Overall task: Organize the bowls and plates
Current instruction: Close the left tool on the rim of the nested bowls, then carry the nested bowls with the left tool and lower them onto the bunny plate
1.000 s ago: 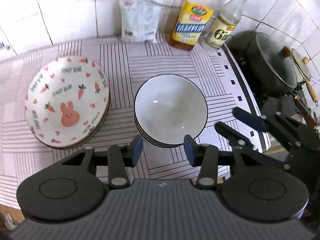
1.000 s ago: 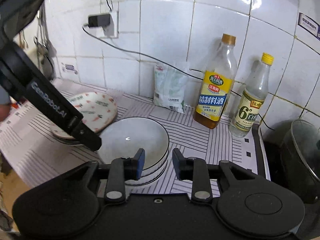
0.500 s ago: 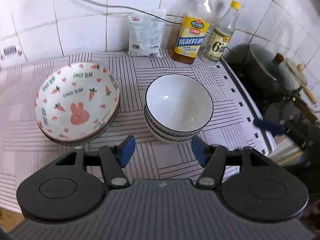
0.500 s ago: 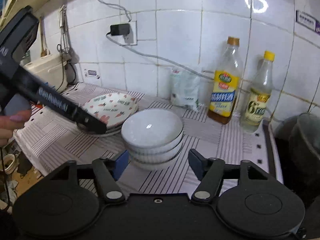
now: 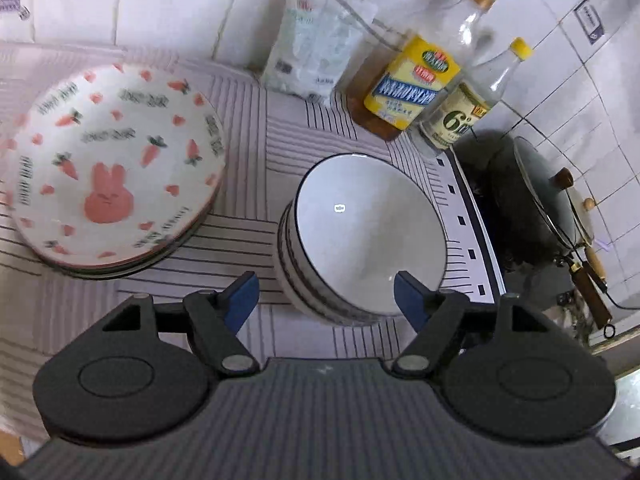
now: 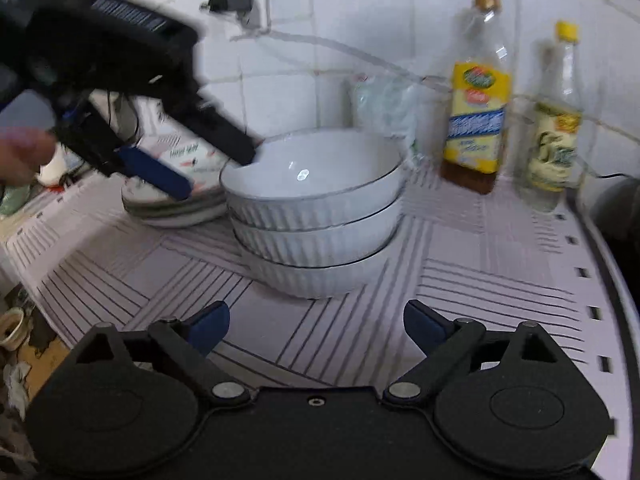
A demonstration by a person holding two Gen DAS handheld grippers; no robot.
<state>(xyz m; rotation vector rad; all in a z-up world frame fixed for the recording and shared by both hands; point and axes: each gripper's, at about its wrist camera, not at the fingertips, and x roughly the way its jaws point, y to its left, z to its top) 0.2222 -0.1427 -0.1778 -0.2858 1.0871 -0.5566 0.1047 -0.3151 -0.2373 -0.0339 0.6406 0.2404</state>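
Bowls point(image 5: 370, 228): three white, ribbed outside, each with a thin dark rim line, nested upright in one stack. The right wrist view shows all three tiers point(image 6: 316, 216); the top bowl is empty, with a light glint inside. The stack stands on the striped bench cover toward the bench's right edge.

Plates point(image 5: 108, 168): a stack of shallow dishes; the count cannot be told. The top one is white, printed with a pink rabbit, carrots, hearts and lettering, and faces up. The stack lies left of the bowls, just beside them but apart. In the right wrist view the plates point(image 6: 176, 210) are partly hidden.
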